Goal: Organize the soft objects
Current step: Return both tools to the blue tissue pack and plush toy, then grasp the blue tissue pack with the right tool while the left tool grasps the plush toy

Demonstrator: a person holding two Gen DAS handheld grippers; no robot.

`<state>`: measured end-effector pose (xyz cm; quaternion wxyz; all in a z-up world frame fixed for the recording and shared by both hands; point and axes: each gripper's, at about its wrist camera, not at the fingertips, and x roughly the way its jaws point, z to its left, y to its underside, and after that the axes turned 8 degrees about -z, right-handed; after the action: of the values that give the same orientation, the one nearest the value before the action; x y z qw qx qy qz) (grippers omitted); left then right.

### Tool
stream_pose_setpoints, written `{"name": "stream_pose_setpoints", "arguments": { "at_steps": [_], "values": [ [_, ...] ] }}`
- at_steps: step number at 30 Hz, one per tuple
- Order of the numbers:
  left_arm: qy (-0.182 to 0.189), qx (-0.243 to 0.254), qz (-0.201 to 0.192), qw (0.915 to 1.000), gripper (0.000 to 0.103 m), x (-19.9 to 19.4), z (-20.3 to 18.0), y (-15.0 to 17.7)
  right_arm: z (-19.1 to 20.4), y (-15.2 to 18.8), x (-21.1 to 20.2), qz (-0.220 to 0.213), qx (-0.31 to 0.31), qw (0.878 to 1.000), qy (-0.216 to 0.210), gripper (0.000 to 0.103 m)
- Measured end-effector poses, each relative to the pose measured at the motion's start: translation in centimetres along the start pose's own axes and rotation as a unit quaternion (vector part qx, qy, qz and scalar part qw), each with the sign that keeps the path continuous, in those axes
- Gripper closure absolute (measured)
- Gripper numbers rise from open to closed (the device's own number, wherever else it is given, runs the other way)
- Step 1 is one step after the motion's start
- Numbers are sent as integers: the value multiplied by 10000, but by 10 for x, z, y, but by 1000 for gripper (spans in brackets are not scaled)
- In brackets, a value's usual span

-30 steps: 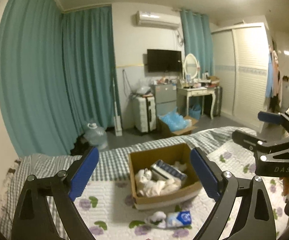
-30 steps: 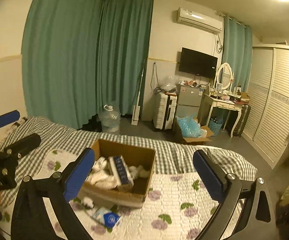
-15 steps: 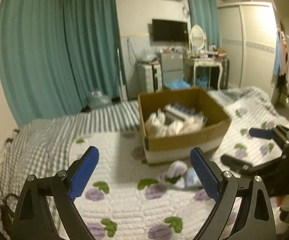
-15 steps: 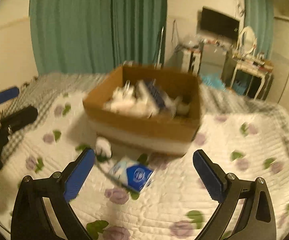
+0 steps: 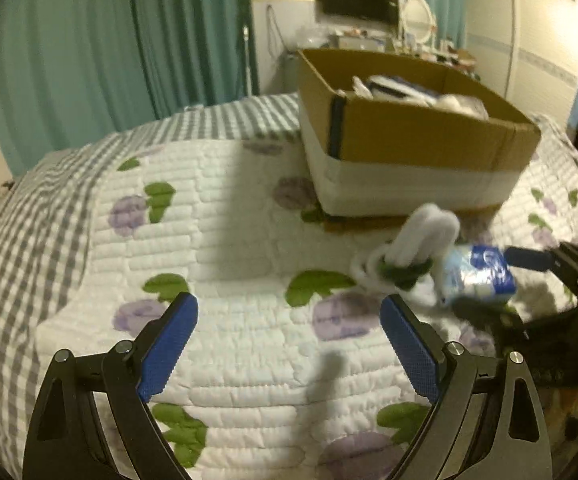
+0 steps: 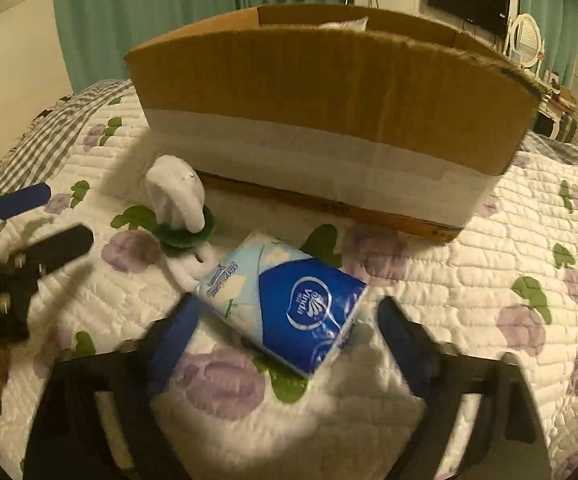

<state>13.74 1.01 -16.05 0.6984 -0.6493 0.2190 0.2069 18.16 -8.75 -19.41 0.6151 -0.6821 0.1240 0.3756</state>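
Observation:
A blue and white tissue pack (image 6: 289, 308) lies on the quilt in front of a cardboard box (image 6: 329, 92). A white plush toy with a green collar (image 6: 179, 204) lies just left of the pack. My right gripper (image 6: 289, 332) is open, its jaws on either side of the tissue pack, low over the quilt. In the left wrist view my left gripper (image 5: 289, 344) is open and empty over the quilt, left of the plush (image 5: 421, 244) and the pack (image 5: 477, 276). The box (image 5: 409, 136) holds several soft items.
The bed has a white flowered quilt (image 5: 229, 240) and a grey checked blanket (image 5: 29, 208) at its left. Teal curtains (image 5: 109, 40) hang behind. The right gripper shows at the right edge of the left wrist view (image 5: 545, 280).
Both grippers have dropped low and moved in toward the bed. The right gripper now straddles the tissue pack. The box looms larger in both views.

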Motion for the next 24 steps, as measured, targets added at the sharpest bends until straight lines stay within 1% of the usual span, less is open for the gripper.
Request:
{"name": "stream_pose_setpoints", "arguments": {
  "at_steps": [1,2,5,7,10,11,14,16,18,19,20,21,24],
  "values": [
    [31,68,22,10000,9,0,-4,1,-1,-1,1,42,22,10000,-14,28],
    [69,102,55,9999,9,1,-7,2,-2,-1,1,80,27,10000,-30,30],
    [230,104,287,9993,10,4,-18,2,-12,-4,-12,-4,241,9996,-152,33],
    [351,193,337,9986,10,3,-32,-1,-23,-7,-24,-147,333,9993,50,34],
    [526,292,388,9974,10,5,-50,-6,-44,-10,-39,-358,531,9976,243,34],
    [586,336,418,9968,11,9,-57,-8,-49,-12,-42,-401,593,9970,283,34],
    [676,414,522,9955,11,23,-69,-11,-59,-12,-47,-429,735,9961,211,34],
    [638,487,568,9952,31,37,-77,-12,-57,-12,-47,-419,638,9968,250,34],
    [642,491,646,9946,34,48,-79,-12,-53,-13,-46,-415,542,9973,260,34],
    [635,465,740,9941,42,55,-79,-11,-51,-13,-46,-415,525,9975,240,34],
    [640,406,766,9942,46,59,-77,-10,-50,-14,-44,-414,517,9975,232,34],
    [658,362,727,9945,47,59,-76,-9,-49,-15,-44,-408,520,9976,220,34],
    [723,279,653,9949,59,57,-73,-10,-49,-15,-43,-427,565,9973,185,34]
  ]
}}
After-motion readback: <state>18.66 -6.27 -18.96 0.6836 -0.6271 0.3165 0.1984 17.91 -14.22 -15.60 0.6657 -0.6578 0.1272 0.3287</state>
